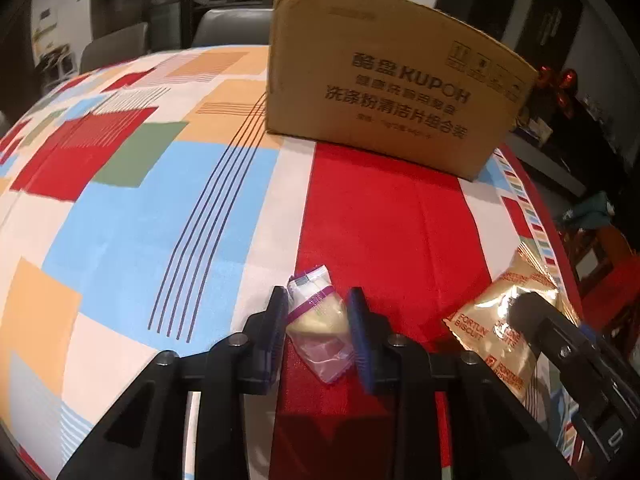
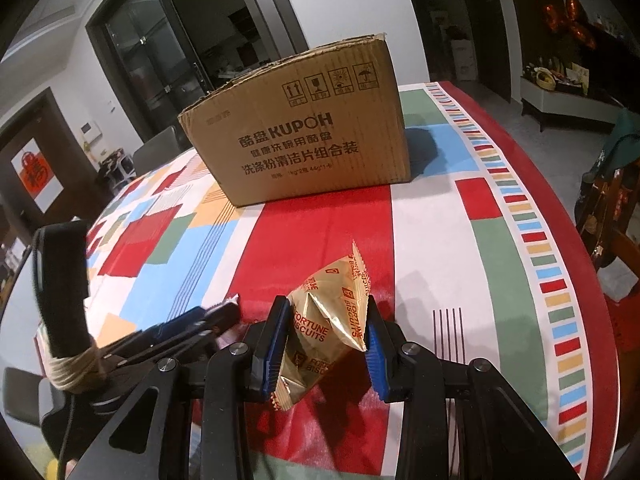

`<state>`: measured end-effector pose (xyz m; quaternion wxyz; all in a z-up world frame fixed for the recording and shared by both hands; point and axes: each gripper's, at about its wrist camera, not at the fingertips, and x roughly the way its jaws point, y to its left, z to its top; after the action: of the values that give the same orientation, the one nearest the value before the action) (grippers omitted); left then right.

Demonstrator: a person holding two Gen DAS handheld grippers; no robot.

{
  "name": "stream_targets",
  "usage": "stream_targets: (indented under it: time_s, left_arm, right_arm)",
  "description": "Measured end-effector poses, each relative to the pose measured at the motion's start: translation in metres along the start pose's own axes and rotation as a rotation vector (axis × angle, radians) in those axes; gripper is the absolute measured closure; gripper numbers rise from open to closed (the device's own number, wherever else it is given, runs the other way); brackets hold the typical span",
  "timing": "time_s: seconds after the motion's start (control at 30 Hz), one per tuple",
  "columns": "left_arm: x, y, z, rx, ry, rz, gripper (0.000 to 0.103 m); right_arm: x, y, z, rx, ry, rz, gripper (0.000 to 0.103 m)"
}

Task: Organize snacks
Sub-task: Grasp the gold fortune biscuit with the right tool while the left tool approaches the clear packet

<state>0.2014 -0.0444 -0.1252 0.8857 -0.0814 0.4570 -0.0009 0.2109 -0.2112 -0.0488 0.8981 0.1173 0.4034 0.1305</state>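
Note:
A small clear packet with purple trim (image 1: 316, 320) lies on the red stripe of the tablecloth, and my left gripper (image 1: 318, 300) is shut on it, a pad pressing each side. A gold "Fortune Biscuits" packet (image 2: 328, 320) sits crumpled between the pads of my right gripper (image 2: 326, 308), which is shut on it just above the cloth. From the left wrist view the gold packet (image 1: 500, 320) and the right gripper's black body (image 1: 560, 344) show at the right. A brown cardboard box (image 2: 304, 140) stands further back on the table, its open top hidden from here.
The table carries a patchwork cloth (image 1: 140, 208) with a striped border along its right edge (image 2: 560, 280). A wooden chair (image 2: 608, 220) stands beyond that edge. A grey chair (image 1: 224, 24) sits behind the table on the far side. The box (image 1: 380, 92) blocks the view past it.

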Motion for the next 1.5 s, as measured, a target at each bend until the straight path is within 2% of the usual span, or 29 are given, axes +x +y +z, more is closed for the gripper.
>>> stream_targets:
  time_s: [0.17,0.33,0.37,0.4,0.63,0.83,0.93,1.1,1.4,1.5]
  left_arm:
    - [-0.004,0.004,-0.001,0.011,0.005,-0.046,0.074]
    - [-0.017,0.004,-0.001,0.037,-0.021,-0.057,0.074]
    - [-0.020,0.005,0.000,0.041,-0.027,-0.063,0.078]
    - [-0.023,0.005,0.001,0.044,-0.033,-0.072,0.100]
    - [-0.036,0.010,0.010,0.058,-0.048,-0.114,0.101]
    - [-0.044,0.011,0.006,0.057,-0.045,-0.111,0.100]
    - [-0.043,0.012,0.003,0.047,-0.032,-0.096,0.093]
    - [-0.041,0.008,-0.007,0.068,-0.012,-0.077,0.068]
    - [-0.024,0.006,-0.010,0.081,0.024,-0.038,0.059]
    - [-0.022,0.010,-0.007,0.052,0.023,-0.037,0.049]
  right_arm:
    - [-0.001,0.000,-0.001,0.004,-0.001,-0.004,0.066]
    - [-0.007,0.001,-0.001,0.003,-0.006,-0.004,0.066]
    - [-0.008,0.002,0.000,0.002,-0.008,-0.004,0.066]
    - [-0.010,0.003,0.000,-0.001,-0.013,-0.005,0.066]
    - [-0.023,0.007,0.009,-0.015,-0.054,-0.011,0.066]
    - [-0.022,0.007,0.009,-0.013,-0.049,0.010,0.066]
    - [-0.020,0.006,0.009,-0.009,-0.045,0.019,0.066]
    - [-0.020,0.003,0.005,-0.004,-0.043,0.036,0.066]
    - [-0.014,-0.001,-0.001,0.000,-0.020,0.044,0.066]
    - [-0.011,0.004,-0.004,-0.012,-0.010,0.042,0.066]
